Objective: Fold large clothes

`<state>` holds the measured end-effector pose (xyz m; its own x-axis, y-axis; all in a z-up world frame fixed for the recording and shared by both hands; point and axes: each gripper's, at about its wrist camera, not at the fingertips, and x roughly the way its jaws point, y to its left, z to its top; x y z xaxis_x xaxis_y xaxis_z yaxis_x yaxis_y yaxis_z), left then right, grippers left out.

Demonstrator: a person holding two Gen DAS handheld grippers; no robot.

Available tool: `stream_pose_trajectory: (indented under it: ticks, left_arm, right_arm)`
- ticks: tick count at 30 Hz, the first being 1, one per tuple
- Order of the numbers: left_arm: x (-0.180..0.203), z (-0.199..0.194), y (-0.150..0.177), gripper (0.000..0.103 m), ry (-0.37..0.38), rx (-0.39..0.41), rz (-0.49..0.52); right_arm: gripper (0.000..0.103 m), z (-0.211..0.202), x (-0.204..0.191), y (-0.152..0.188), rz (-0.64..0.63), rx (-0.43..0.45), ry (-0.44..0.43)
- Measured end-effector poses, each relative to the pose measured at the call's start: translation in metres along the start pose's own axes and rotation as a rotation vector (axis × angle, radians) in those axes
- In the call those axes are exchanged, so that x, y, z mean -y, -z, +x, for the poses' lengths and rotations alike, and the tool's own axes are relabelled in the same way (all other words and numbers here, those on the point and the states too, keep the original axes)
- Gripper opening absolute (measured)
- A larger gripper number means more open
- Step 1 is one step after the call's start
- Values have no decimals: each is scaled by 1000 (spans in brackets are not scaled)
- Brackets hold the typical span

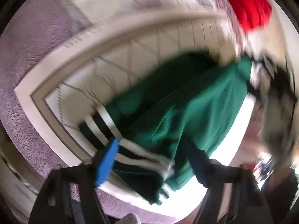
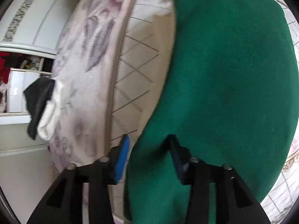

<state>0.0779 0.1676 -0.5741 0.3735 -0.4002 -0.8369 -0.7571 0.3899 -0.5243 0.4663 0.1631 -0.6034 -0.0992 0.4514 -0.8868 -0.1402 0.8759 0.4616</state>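
Observation:
A large green garment (image 1: 186,102) with black and white stripes (image 1: 101,123) along one side lies spread on a white quilted bedcover (image 1: 145,43). My left gripper (image 1: 149,145) hovers over its striped edge with the jaws wide apart. One blue pad (image 1: 106,162) shows, and no cloth is pinched. In the right wrist view the same green garment (image 2: 233,74) fills the right half. My right gripper (image 2: 149,138) stands open above it, green cloth lying loose between the blue pad (image 2: 122,158) and the dark finger (image 2: 176,155).
A lilac fluffy blanket (image 1: 28,56) borders the quilt on the left. A red cloth (image 1: 248,5) lies at the far right. A blurred grey and black shape (image 1: 276,112) crosses the right edge. A floral bedspread (image 2: 84,56), a black and white garment (image 2: 41,108) and a white cupboard (image 2: 28,18) stand left.

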Motion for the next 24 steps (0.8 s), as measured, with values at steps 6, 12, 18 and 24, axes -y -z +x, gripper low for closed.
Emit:
stream_pose_trajectory:
  ticks: [6, 12, 18, 24]
  left_arm:
    - [32, 4, -9, 74, -123, 58, 182]
    - [72, 94, -7, 14, -317, -83, 555]
    - [89, 20, -2, 3, -192, 40, 518]
    - [56, 44, -27, 7, -353, 35, 486]
  right_arm:
    - [66, -53, 32, 61, 26, 16, -20]
    - [66, -66, 114, 147, 187, -25, 52]
    - [66, -58, 180, 212, 286, -69, 63]
    - [66, -48, 213, 247, 358, -90, -5]
